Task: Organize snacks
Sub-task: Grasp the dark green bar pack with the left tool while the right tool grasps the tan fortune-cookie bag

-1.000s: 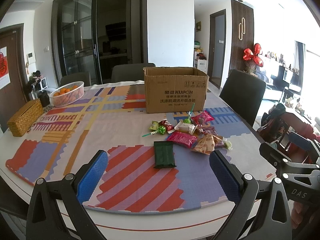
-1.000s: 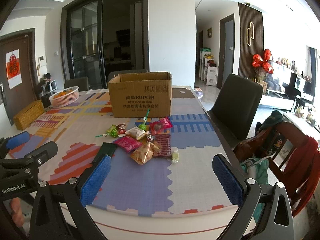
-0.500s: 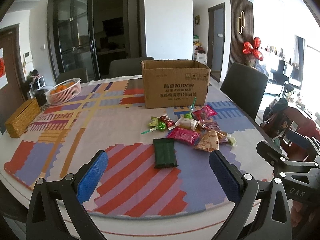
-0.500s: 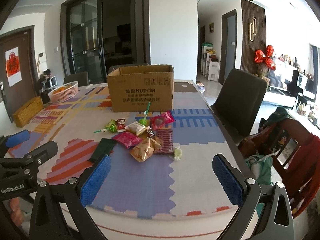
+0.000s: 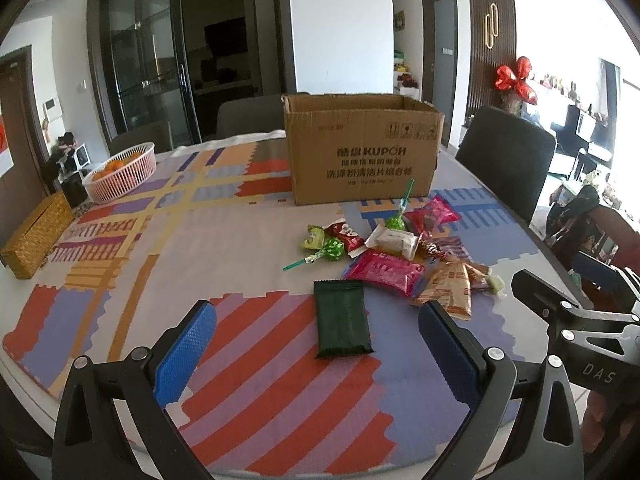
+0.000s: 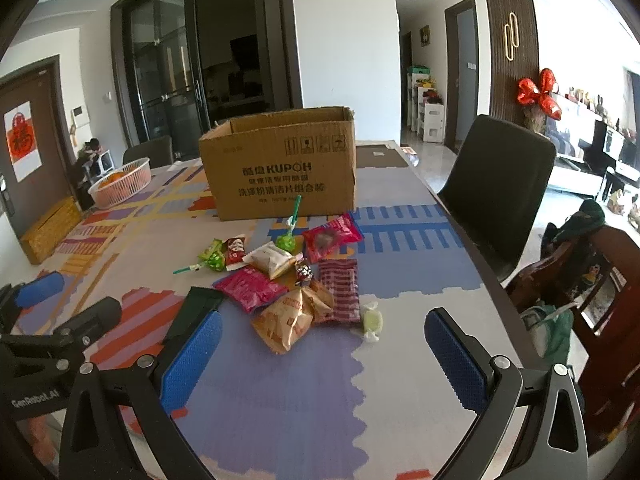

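Left gripper: hovering, jaws spread wide, gripping nothing.
Right gripper: hovering likewise.
Dark green packet: lying at 12 o'clock of left gripper.

Bare mat all around dark green packet, open to approach. Behind, snack pile crowded, touching; cardboard box blocking beyond.
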The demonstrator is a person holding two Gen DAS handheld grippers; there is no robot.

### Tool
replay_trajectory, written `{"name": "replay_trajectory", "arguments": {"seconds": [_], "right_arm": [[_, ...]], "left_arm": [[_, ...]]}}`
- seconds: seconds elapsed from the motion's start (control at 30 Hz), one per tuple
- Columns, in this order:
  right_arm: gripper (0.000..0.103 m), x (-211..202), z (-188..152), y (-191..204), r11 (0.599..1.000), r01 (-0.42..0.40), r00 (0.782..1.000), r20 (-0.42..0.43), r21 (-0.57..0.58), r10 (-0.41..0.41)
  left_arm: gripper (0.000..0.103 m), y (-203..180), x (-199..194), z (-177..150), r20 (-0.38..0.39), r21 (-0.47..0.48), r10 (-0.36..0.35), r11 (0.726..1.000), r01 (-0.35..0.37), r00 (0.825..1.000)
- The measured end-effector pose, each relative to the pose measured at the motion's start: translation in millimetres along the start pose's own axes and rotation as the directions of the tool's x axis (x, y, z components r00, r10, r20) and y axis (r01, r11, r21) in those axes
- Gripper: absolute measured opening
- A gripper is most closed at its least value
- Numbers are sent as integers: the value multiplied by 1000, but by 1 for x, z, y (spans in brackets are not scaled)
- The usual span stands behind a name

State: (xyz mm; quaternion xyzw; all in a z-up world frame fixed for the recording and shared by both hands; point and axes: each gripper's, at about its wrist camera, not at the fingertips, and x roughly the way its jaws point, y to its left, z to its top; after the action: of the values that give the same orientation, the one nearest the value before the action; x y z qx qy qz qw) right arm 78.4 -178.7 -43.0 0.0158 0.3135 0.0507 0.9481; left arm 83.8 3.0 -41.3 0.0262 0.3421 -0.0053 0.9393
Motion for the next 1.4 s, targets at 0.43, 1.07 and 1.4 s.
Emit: {"name": "replay_trajectory", "arguments": {"seconds": [0.43, 1.07, 1.4], "right_arm": [[102, 55, 4, 6, 999, -27, 994, -105, 19, 28], [92, 104, 7, 0, 997, -45, 974, -218, 59, 57], [77, 122, 2, 5, 992, -99, 953, -280, 78, 117]], "left_arm": [[102, 7, 47, 1, -89, -25, -3, 1000, 1, 996], [88, 3, 105, -1, -234, -52, -62, 997, 51, 970], [68, -4, 118, -3, -278, -51, -91, 995, 80, 956]]}}
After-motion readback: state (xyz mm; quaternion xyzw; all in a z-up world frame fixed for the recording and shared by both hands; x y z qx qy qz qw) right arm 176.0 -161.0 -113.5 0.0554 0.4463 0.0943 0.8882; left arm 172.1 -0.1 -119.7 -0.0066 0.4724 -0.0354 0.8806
